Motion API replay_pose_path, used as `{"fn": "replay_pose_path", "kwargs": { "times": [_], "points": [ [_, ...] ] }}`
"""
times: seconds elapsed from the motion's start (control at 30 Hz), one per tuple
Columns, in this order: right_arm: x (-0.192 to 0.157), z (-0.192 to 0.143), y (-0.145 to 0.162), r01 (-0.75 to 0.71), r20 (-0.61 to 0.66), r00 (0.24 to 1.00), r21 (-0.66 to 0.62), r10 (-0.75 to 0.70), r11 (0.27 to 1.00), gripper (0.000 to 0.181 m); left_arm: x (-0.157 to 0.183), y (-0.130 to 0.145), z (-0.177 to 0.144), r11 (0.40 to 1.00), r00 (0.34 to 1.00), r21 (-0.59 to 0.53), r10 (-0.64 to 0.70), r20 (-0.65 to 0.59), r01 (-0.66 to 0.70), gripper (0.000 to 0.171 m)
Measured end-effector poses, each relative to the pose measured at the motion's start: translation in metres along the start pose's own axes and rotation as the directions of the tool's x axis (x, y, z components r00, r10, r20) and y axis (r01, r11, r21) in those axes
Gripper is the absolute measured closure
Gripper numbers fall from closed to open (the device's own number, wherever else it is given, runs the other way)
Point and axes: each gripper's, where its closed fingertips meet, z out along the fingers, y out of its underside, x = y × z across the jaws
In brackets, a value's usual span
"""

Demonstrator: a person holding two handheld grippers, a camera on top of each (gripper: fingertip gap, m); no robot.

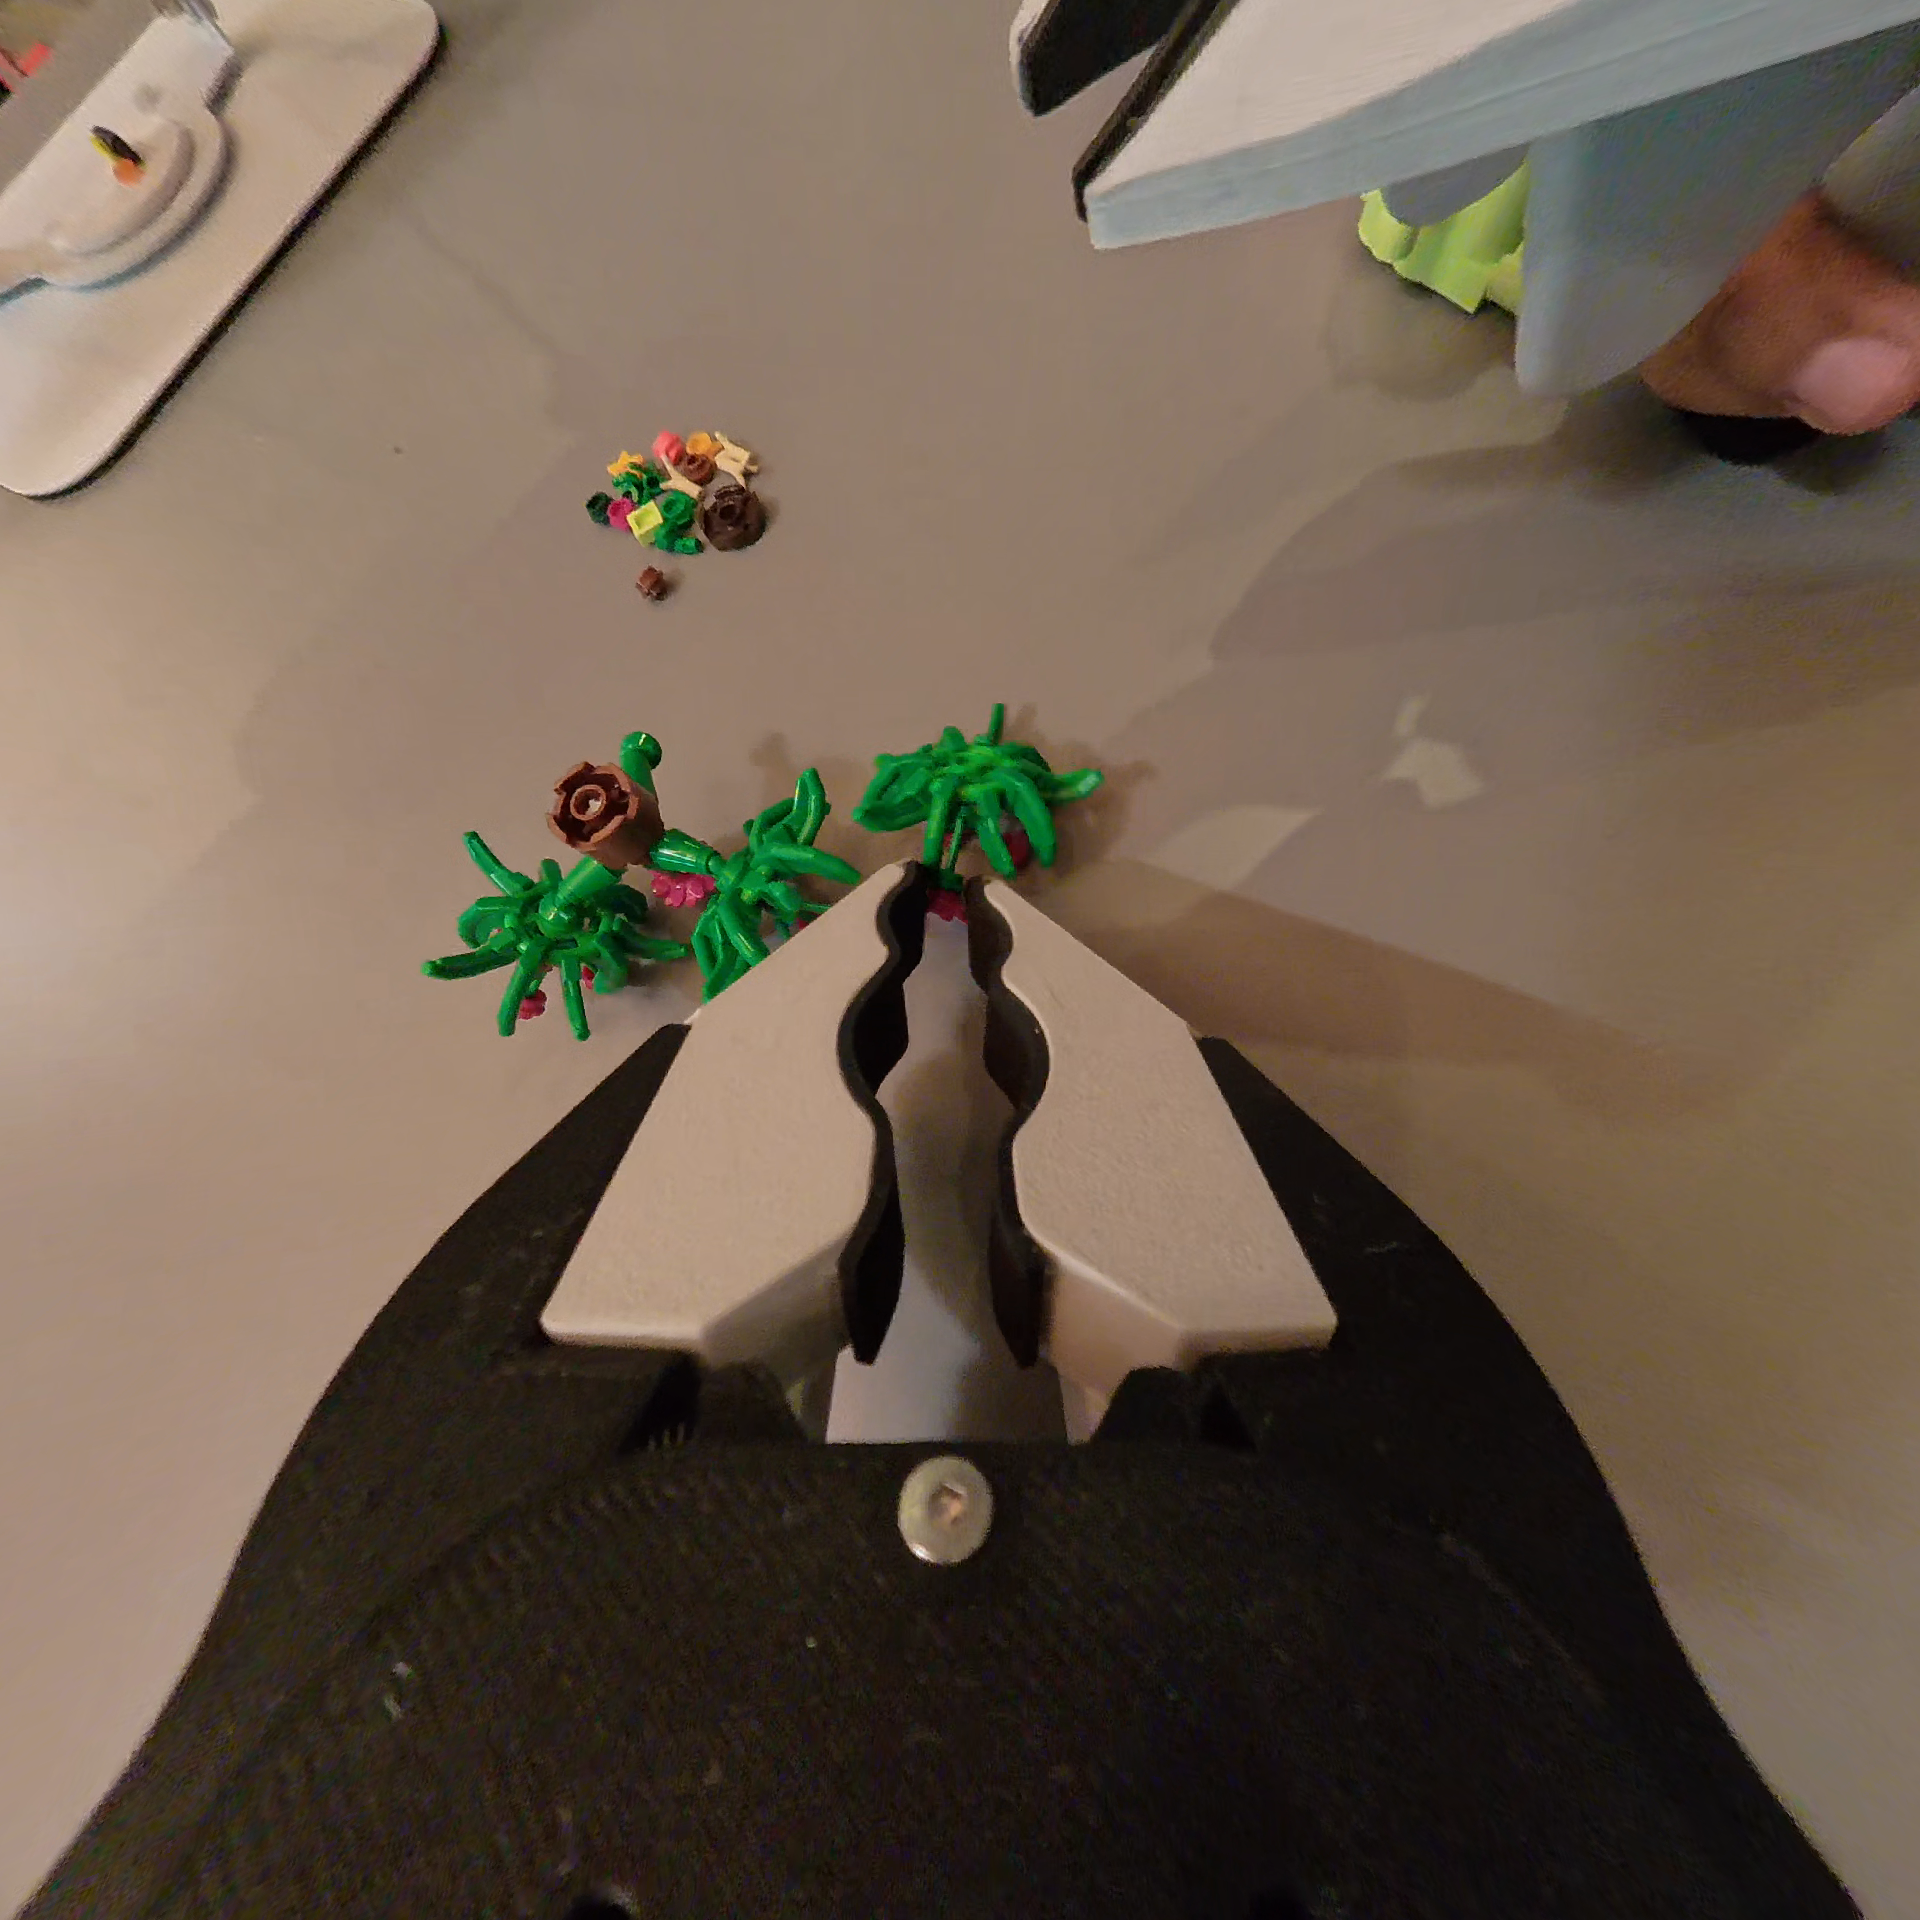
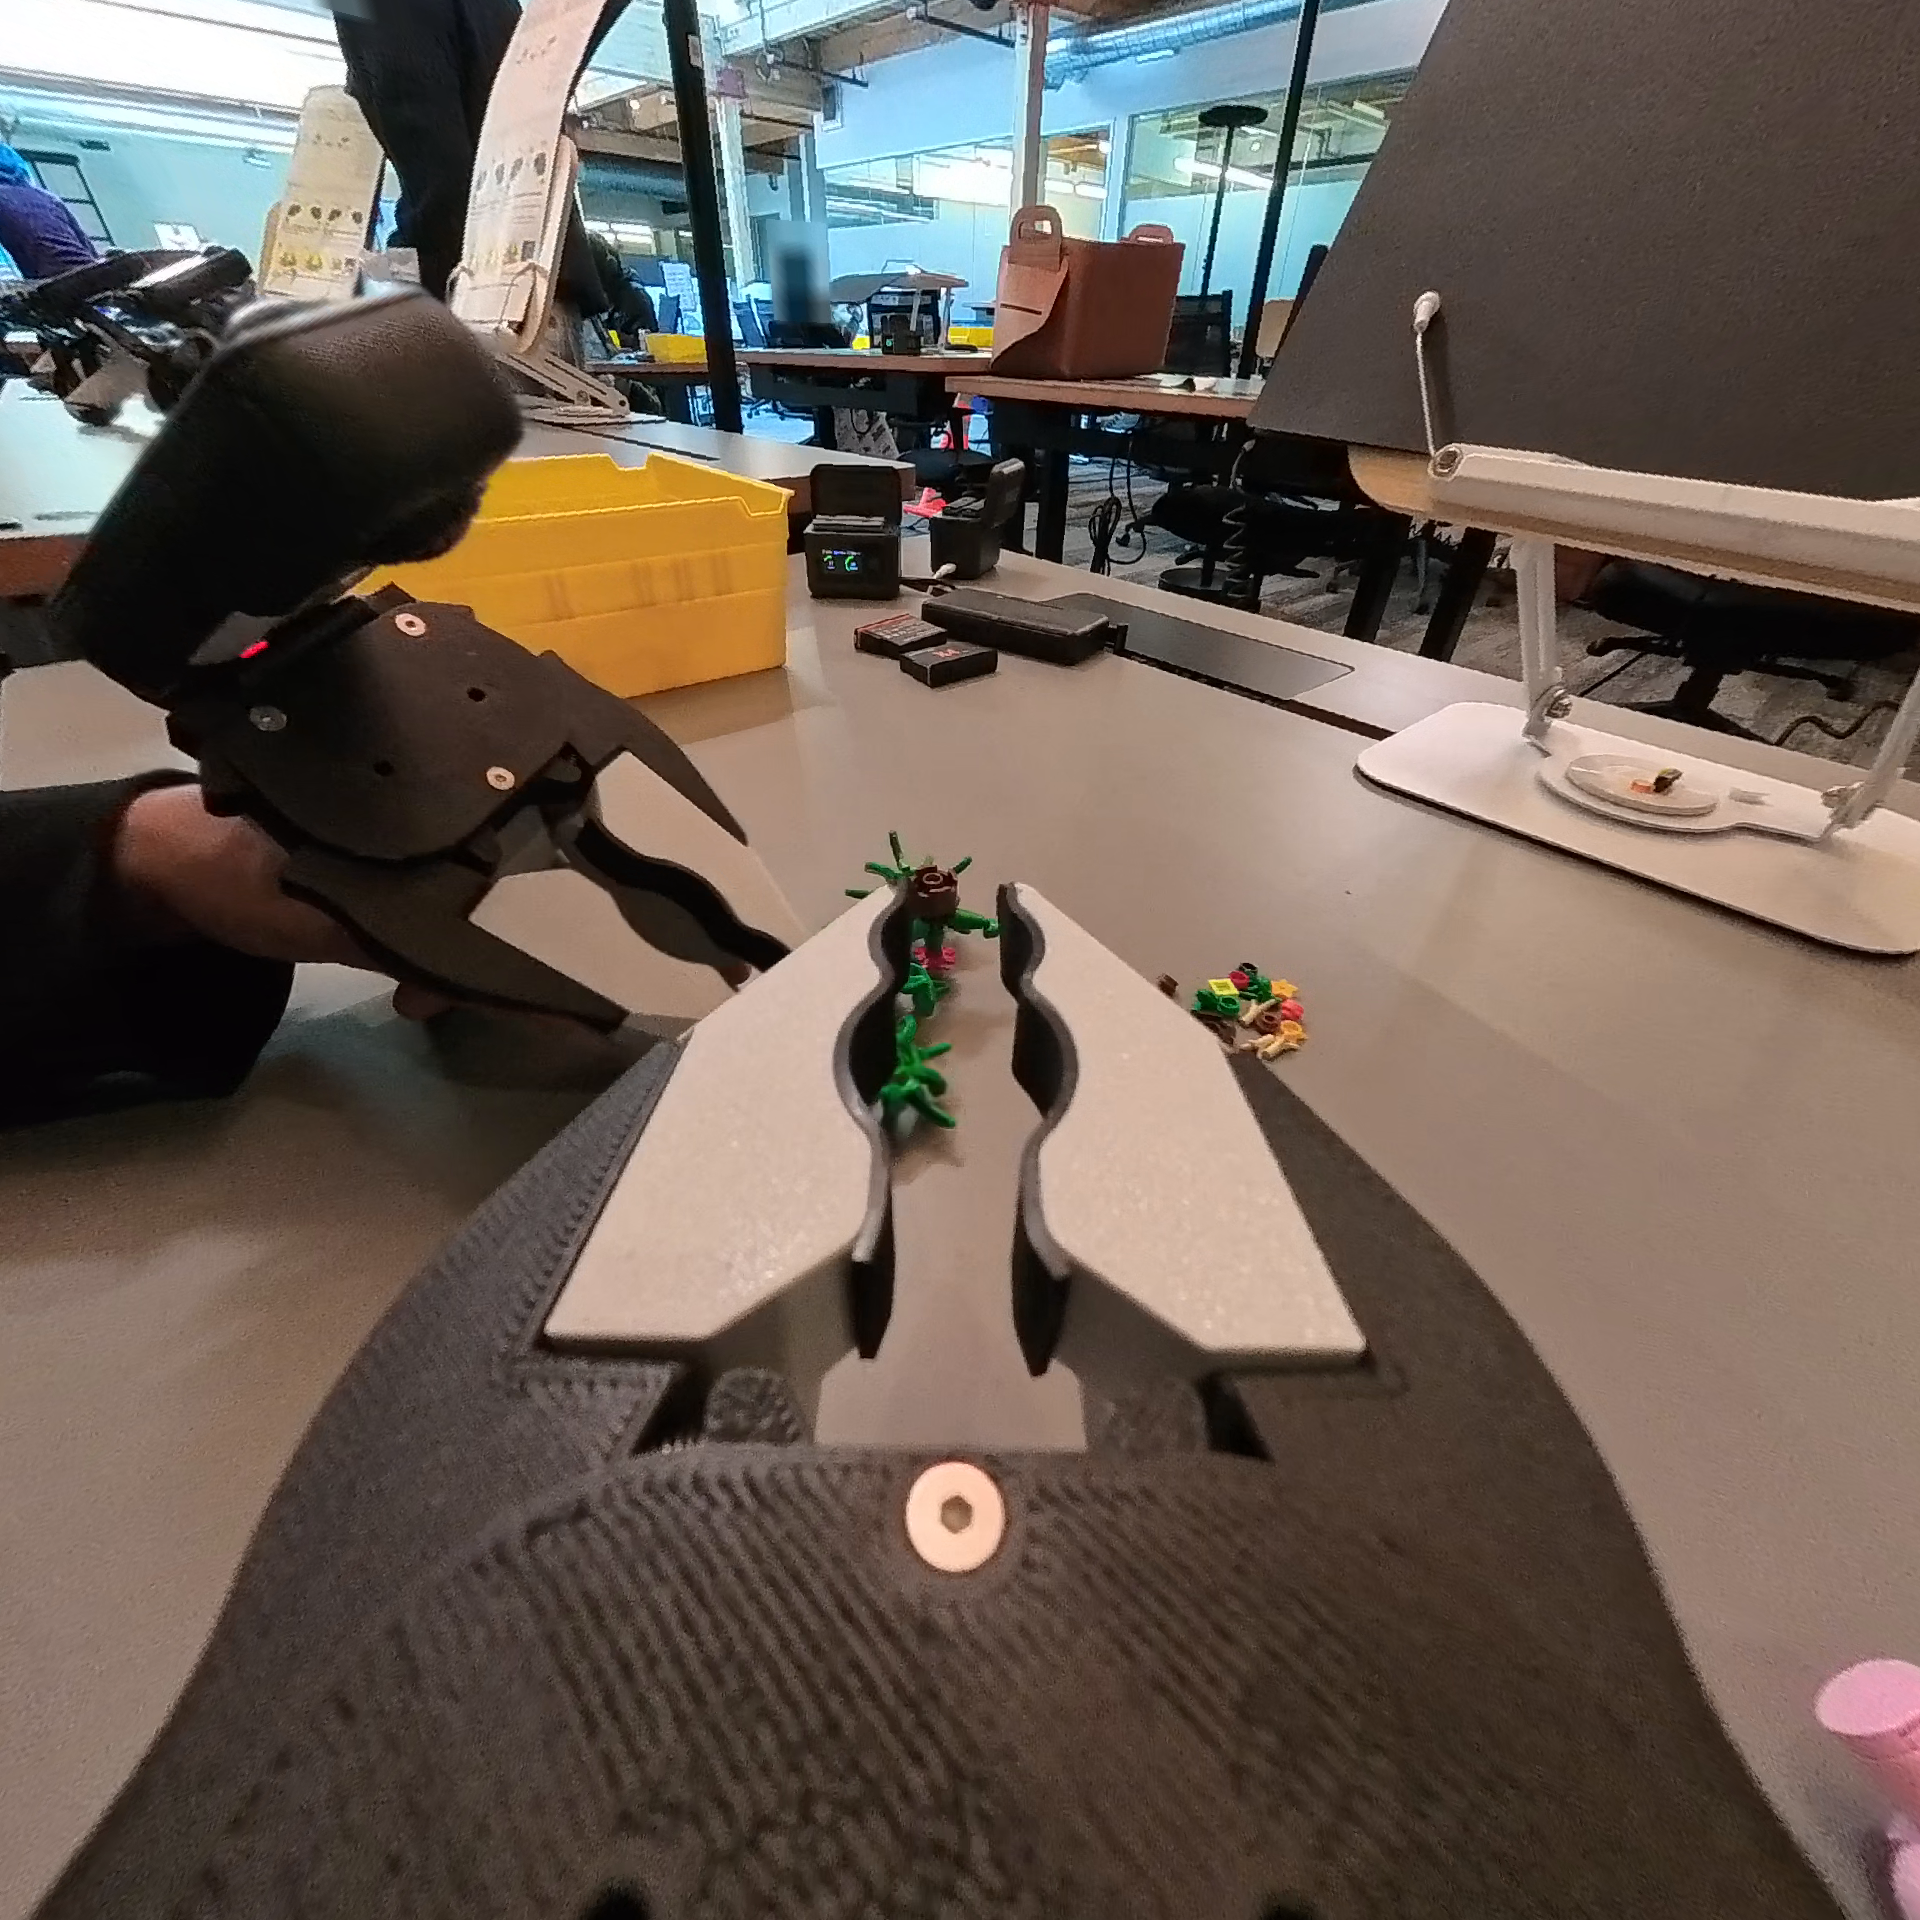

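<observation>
My left gripper (image 1: 943, 883) is low over the grey table (image 1: 1351, 727). Its tips are shut on the thin stem of a green leafy toy plant (image 1: 971, 795), with a magenta flower (image 1: 943, 906) right at the tips. Two more leafy plants (image 1: 551, 925) and a brown round piece (image 1: 597, 816) lie just to the left. My right gripper (image 2: 954, 899) is open and hovers above these plants (image 2: 914, 1081), touching none; it also shows at the top right of the left wrist view (image 1: 1081, 104). In the right wrist view the left gripper (image 2: 764, 951) has its tips hidden behind my finger.
A heap of small coloured toy pieces (image 1: 681, 494) lies farther out and also shows in the right wrist view (image 2: 1252, 1003). A white stand base (image 1: 156, 260) sits at the far left. A yellow bin (image 2: 623, 582), black boxes (image 2: 935, 649) and a pink object (image 2: 1875, 1745) are on the table. Some 10 cm of space lies between my two pairs of fingers. My left gripper's tips are some 6 cm from the brown round piece (image 1: 597, 816).
</observation>
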Motion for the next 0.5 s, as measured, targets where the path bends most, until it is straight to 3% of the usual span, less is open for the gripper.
{"fn": "replay_pose_path", "kwargs": {
  "times": [0.23,0.37,0.43,0.5],
  "points": [
    [-0.008,0.002,0.003,0.044,0.022,0.999,-0.023,-0.043,0.999,0.166,-0.008,-0.016,-0.015,0.99,0.999,0.139,-0.036,0.025,0.033,0.169],
    [-0.03,0.009,0.015,0.133,0.131,0.984,-0.099,-0.119,0.986,0.166,-0.006,-0.019,-0.018,0.985,1.0,0.172,-0.021,0.023,0.017,0.168],
    [-0.04,0.012,0.023,0.173,0.176,0.973,-0.14,-0.147,0.975,0.158,-0.006,-0.019,-0.019,0.985,0.999,0.174,-0.011,0.031,0.006,0.168],
    [-0.038,0.015,0.027,0.21,0.143,0.972,-0.168,-0.187,0.963,0.143,-0.006,-0.02,-0.019,0.984,0.999,0.177,-0.007,0.034,0.001,0.168]
  ]
}}
